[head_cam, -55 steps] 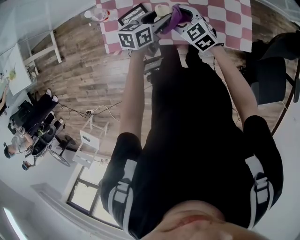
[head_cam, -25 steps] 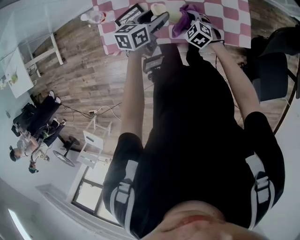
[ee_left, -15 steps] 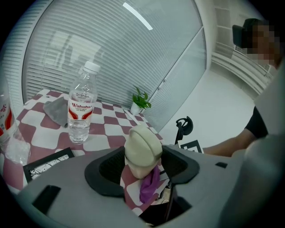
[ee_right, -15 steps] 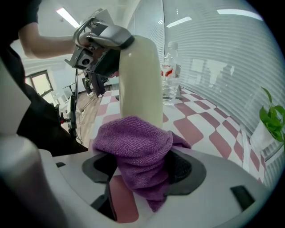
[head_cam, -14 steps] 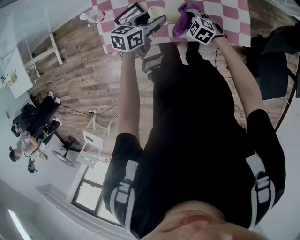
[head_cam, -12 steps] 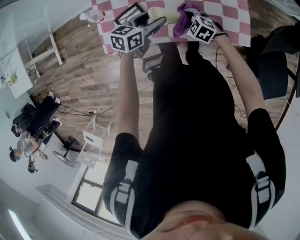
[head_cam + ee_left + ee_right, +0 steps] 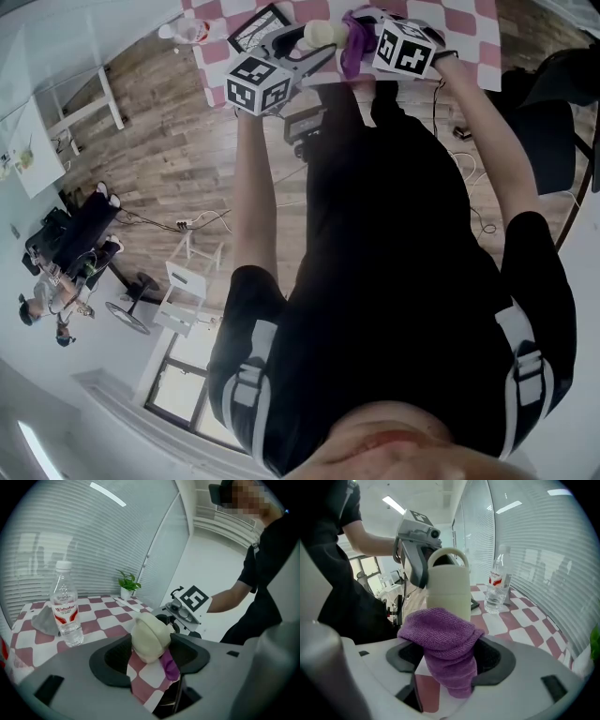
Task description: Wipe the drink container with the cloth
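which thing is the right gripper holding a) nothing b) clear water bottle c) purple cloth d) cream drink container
c: the right gripper view shows the right gripper with its fingers shut on the purple cloth. The cream drink container is in the left gripper, and the clear water bottle stands on the checked table.

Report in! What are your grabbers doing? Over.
Left gripper shut on cream container. Right gripper shut on purple cloth, beside it. Nothing blocking.
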### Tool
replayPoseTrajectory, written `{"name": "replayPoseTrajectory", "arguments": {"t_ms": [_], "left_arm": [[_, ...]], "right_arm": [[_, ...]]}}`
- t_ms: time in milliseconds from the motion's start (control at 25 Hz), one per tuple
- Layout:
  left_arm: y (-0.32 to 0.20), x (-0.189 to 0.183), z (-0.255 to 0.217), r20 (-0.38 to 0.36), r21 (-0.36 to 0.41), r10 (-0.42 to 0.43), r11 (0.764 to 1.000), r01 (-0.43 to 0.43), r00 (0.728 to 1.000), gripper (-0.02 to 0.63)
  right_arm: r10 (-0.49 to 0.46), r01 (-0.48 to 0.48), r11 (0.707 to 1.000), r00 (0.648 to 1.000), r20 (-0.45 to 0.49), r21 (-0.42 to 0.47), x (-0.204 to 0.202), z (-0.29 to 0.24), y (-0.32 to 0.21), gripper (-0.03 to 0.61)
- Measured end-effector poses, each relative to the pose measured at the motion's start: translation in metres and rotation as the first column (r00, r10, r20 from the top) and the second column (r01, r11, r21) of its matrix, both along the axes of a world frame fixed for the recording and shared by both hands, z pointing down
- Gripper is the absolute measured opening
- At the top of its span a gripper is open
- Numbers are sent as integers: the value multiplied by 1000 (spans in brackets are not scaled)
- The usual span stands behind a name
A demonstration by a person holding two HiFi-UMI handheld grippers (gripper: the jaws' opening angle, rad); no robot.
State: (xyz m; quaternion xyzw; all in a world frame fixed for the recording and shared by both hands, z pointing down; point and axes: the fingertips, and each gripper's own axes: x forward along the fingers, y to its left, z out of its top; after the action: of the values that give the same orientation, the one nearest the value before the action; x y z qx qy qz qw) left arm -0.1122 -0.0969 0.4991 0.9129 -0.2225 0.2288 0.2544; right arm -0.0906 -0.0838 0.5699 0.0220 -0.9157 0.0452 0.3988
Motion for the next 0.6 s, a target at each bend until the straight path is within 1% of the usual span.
{"name": "replayPoseTrajectory", "arguments": {"t_ms": [120, 320, 480, 600], "left_arm": [[8, 2, 0, 24, 28, 44, 999, -45, 999, 276], [15, 4, 3, 75, 59, 101, 993, -106, 992, 275], [19, 7, 0, 127, 87, 146, 984, -157, 981, 275], [22, 8, -1, 137, 106, 167, 977, -183, 976, 275]], "right_arm": [[-59, 58, 998, 998, 26, 15, -7, -19, 4, 325], [-173, 173, 980, 985, -3, 94, -17, -37, 8, 325], [-201, 200, 975, 980, -3, 98, -19, -41, 11, 325], [-203, 203, 977, 979, 2, 65, -16, -35, 13, 325]]}}
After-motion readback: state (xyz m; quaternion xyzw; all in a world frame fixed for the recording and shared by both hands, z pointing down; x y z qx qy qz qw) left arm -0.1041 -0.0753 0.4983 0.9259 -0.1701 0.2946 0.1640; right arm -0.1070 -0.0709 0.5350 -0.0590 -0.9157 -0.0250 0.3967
